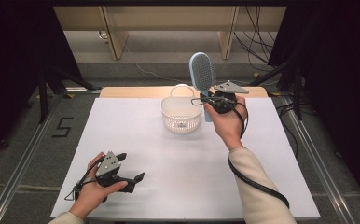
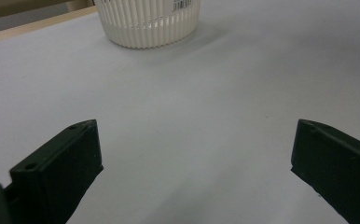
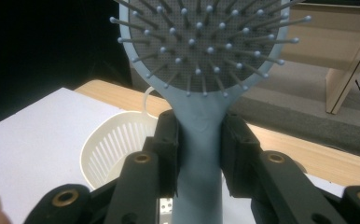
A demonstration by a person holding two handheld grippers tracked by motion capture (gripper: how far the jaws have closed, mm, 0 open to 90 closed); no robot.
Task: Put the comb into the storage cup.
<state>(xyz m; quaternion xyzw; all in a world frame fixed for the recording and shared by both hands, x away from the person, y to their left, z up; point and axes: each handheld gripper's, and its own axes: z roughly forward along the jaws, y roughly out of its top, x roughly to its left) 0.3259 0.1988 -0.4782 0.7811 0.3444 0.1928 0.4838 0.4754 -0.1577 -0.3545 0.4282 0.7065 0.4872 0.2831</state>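
- The right gripper (image 1: 214,99) is clamped on the neck of the blue hairbrush (image 1: 203,71), its pads pressing the handle from both sides just below the head; in the right gripper view the jaws sit narrowed to the handle's width
- The hairbrush is held up in the air beside and above the white basket (image 1: 182,114), at the far middle of the white table (image 1: 136,140)
- Its long axis runs close to upright: head on top, handle end pointing down past the basket's right rim, bristled face (image 3: 206,42) turned toward the person
- Risk: the grip is high on a smooth, tapering handle, so the brush could swing or slide between the pads if tilted quickly
- Risk: lowered as it stands, the handle end could catch the rim and tip the light basket, or land on the table outside it; how far the end clears the rim is probably little, but it is hard to judge from above
- The left gripper (image 1: 130,173) rests low at the near left of the table, jaws spread wide with nothing between them, too far off to steady the basket
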